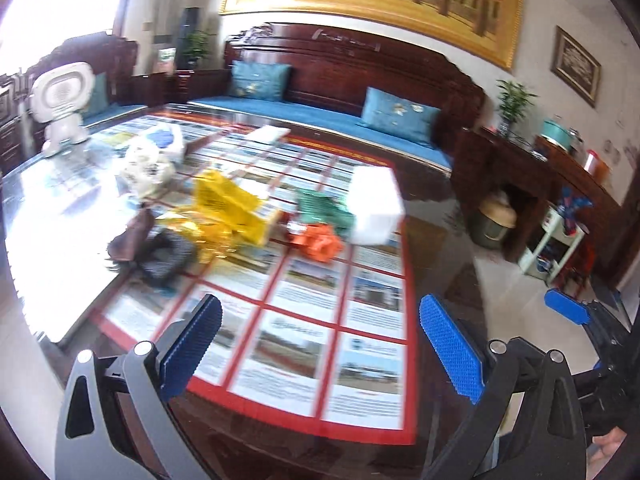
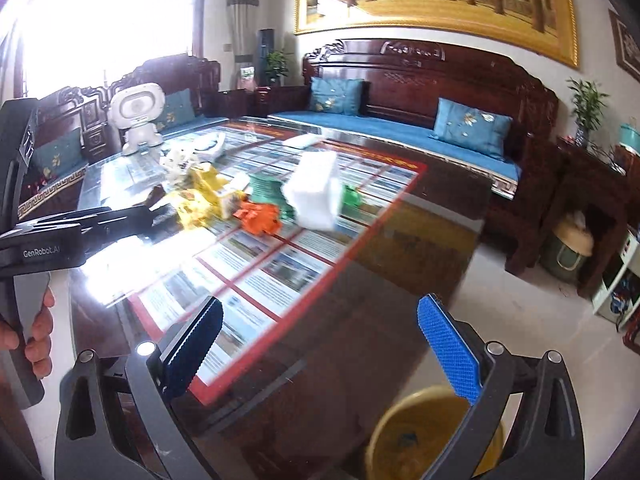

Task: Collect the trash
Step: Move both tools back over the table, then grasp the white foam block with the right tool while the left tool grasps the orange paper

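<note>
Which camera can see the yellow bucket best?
The right wrist view. The yellow bucket sits at the bottom of that picture, below the table edge, partly hidden behind the right tool. The left wrist view shows no bucket.

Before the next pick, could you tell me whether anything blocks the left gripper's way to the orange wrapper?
Nothing visible does. The left gripper is open and empty, and only bare table lies between it and the orange wrapper.

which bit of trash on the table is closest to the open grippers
The crumpled orange wrapper. It lies at the near edge of the pile, in front of the green wrapper, the yellow bag and the white block, which all sit farther back.
</note>
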### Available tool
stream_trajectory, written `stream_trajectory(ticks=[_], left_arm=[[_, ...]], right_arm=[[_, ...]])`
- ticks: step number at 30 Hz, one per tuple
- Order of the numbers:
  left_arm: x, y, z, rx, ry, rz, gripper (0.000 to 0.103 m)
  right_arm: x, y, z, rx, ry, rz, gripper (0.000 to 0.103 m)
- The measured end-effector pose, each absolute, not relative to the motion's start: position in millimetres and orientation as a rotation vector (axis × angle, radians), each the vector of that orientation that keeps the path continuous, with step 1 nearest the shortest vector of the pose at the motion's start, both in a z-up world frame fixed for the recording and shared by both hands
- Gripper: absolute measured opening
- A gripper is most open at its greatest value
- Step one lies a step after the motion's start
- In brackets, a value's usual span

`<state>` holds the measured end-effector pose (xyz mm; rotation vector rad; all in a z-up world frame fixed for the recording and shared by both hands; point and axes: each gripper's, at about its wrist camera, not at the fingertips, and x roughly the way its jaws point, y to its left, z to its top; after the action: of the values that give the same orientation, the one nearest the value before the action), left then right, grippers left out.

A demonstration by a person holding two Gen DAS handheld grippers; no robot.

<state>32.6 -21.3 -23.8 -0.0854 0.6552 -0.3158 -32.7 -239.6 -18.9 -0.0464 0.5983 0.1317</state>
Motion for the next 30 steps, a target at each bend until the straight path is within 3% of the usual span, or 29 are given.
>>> stream_trajectory(ticks=[12,30], left_arm=[[84.6,38.9,-26.9,-0.089,0.664,-0.226,0.099],[170.7,-23.1,-74.2,-0.054,0.759,-0.308,0.099]], right_arm=[[24.5,-182.4,-17.4,-0.058,0.548,0.098,0.095],[145.1,-219.3,-43.9,0.035,0.634,0.014,0.095]])
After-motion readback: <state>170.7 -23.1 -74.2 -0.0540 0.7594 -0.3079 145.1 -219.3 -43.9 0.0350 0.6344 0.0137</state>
